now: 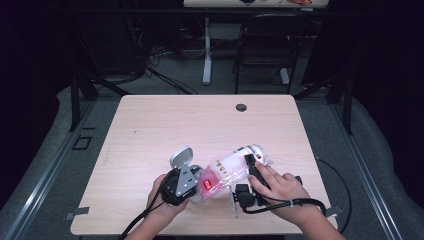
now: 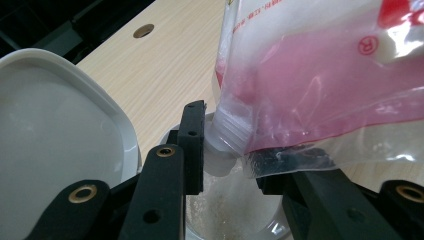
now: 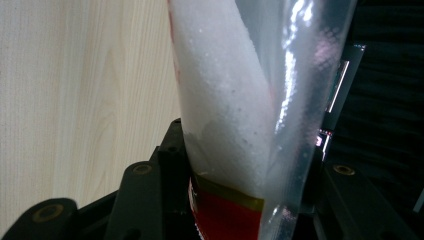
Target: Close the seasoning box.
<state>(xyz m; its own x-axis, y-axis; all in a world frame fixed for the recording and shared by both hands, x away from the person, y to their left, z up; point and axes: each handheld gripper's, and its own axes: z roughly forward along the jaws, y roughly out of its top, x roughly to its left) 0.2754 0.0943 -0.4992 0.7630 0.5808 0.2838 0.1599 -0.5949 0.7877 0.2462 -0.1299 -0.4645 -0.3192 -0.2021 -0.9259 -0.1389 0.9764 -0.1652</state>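
Surface: pale wood table point(image 1: 150, 125), dark room behind.
Pouch: my right gripper point(image 1: 248, 176) pinches the refill pouch point(image 1: 231, 167) of white granules, tilted spout-down for pouring.
Container: my left gripper point(image 1: 192, 187), jaws clamped on the clear container point(image 2: 235, 210) under the spout point(image 2: 227, 137), steadies it, white lid point(image 2: 55, 145) open.

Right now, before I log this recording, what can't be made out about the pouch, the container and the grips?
- Container, left gripper view: its body is cut off by the bottom edge and hidden behind the left gripper; fill level unknown.
- Pouch, high view: print too small and glare-washed to read.
- Pouch spout, high view: hidden under the left gripper's grey plate.
- Right gripper, right gripper view: pouch covers the pads; contact not visible.
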